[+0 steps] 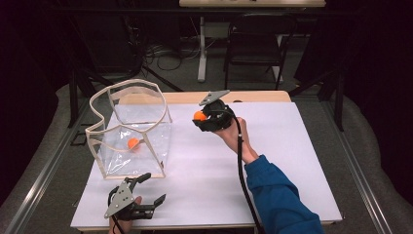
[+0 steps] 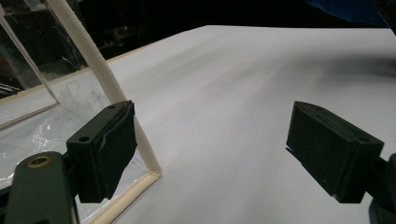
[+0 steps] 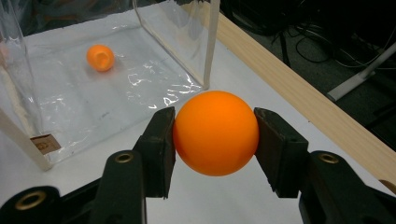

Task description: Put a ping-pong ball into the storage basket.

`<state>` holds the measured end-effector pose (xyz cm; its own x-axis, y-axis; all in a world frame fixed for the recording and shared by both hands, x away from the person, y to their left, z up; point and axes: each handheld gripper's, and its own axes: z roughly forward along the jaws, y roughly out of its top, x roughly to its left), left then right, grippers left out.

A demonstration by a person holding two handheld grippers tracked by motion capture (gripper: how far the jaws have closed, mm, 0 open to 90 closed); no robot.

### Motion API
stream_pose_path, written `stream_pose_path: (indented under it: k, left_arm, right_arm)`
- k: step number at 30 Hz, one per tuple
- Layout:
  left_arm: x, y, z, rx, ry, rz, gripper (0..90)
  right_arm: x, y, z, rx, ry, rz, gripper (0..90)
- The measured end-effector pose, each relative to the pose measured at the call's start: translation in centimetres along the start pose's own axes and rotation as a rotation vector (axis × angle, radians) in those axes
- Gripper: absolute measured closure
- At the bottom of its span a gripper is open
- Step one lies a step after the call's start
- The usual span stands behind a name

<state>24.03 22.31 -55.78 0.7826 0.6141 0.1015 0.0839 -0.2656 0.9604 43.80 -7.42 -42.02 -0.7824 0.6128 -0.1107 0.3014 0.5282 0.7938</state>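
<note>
We're clamping the right gripper (image 3: 215, 140) on a round orange ball (image 3: 215, 133); the left gripper (image 2: 212, 149) is idling, jaws apart, beside the clear plastic bag (image 1: 134, 131).

Both hand-held grippers are matte black. The left gripper (image 1: 148, 189) carries a grey three-cornered plate (image 1: 120, 199) dotted with small holes, and its blocky jaw pads have small round screw holes in their top faces. The right gripper (image 1: 200, 116) bears a like plate (image 1: 213, 97); brass-coloured rivets mark its jaw arms. A black cable (image 1: 241, 165) trails past a blue sleeve (image 1: 277, 195).
</note>
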Motion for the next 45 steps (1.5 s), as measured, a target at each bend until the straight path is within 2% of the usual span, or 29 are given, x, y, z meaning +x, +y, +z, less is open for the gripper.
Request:
stream_pose_path:
  k: [10, 18, 45]
  left_arm:
    - [0.0, 0.0, 0.1, -0.001, -0.001, -0.002, 15.9]
    - [0.0, 0.0, 0.0, -0.003, -0.003, -0.002, 15.9]
    - [0.1, 0.0, 0.0, 0.001, 0.0, -0.003, 15.9]
  right_arm:
    - [0.2, 0.8, -0.2, -0.007, 0.001, -0.01, 50.6]
    - [0.0, 1.6, -0.7, -0.034, -0.01, -0.017, 50.6]
    - [1.2, 3.4, -0.8, -0.056, 0.008, -0.056, 50.6]
